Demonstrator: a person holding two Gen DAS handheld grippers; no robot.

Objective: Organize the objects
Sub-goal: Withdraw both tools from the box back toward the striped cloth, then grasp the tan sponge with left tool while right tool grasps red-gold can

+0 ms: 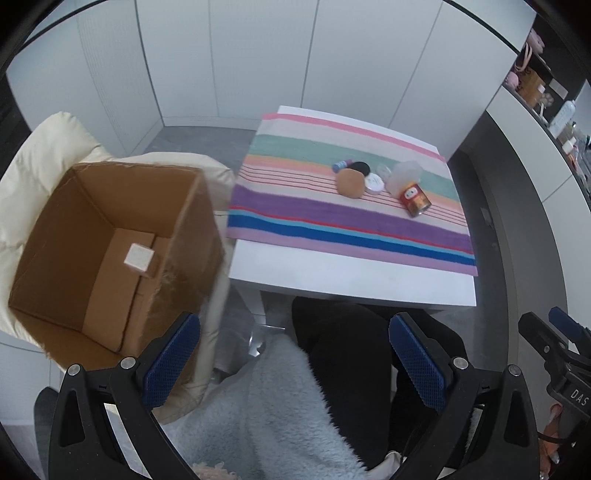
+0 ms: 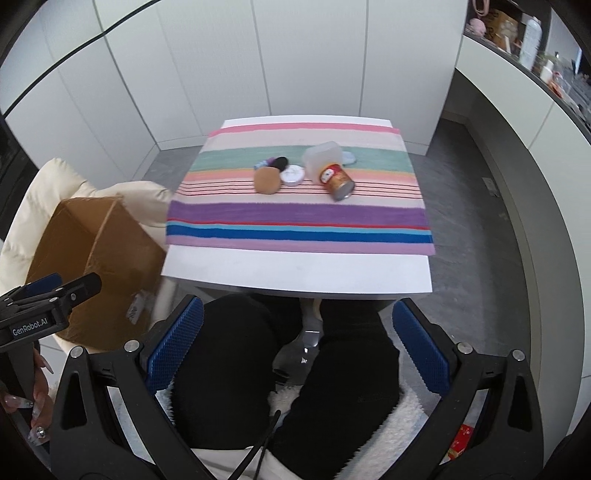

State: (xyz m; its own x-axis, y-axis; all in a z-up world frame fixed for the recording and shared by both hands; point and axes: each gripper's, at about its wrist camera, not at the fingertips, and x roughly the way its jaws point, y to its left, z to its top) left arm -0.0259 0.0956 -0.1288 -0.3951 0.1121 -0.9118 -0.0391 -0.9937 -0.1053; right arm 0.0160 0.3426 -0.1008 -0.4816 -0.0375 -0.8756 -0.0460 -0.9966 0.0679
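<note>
Leftmost, a small white cube lies in the open cardboard box on a cream cushion, then both the left gripper and right gripper hang spread and empty over the person's lap, while a tan puff, round tin and tipped can sit clustered on the striped cloth covering the white table.

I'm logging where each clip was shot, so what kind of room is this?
Probably a home, perhaps a kitchen or living corner. A small white table carries a striped cloth, plain white cabinet fronts line the walls, and a cluttered counter with bottles runs along the right. A cardboard box sits on a cushioned chair.
</note>
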